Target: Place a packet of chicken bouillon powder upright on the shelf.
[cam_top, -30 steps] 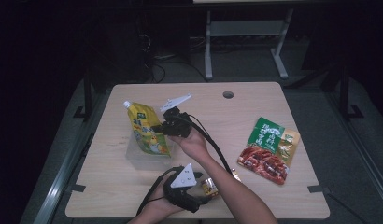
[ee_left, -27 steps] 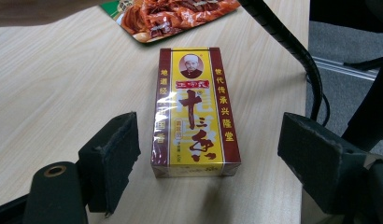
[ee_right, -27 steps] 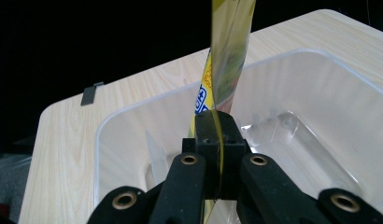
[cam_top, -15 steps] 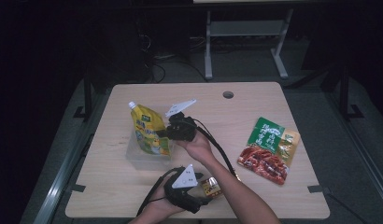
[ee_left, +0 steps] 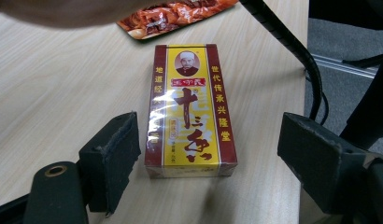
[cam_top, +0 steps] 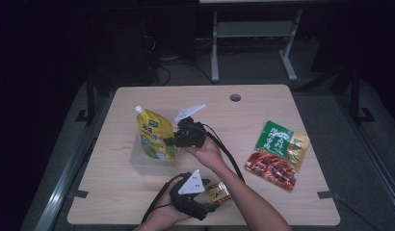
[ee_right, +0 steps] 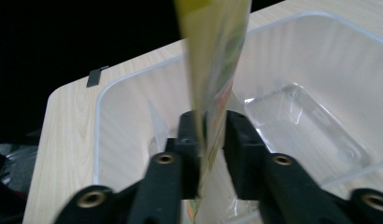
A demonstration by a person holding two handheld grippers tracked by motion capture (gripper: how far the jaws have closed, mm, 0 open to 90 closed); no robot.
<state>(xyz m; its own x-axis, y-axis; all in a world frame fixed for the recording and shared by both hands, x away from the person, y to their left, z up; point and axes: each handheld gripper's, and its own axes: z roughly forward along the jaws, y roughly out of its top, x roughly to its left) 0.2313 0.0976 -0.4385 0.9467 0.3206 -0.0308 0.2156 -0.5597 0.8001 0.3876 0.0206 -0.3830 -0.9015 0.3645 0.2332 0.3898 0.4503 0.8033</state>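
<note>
At centre-left of the high view, the yellow pouch stands in the clear tub. The right gripper has just been easing open, apparently letting go. The left gripper, jaws wide, straddles the untouched spice box.

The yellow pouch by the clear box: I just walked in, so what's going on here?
A person works with two handheld grippers. The right gripper has the yellow spouted stand-up pouch between its jaws, upright in the clear plastic box; the jaws have just been opening, and a slight gap shows on one side. The left gripper is open around a flat yellow-and-maroon carton lying on the wooden table.
</note>
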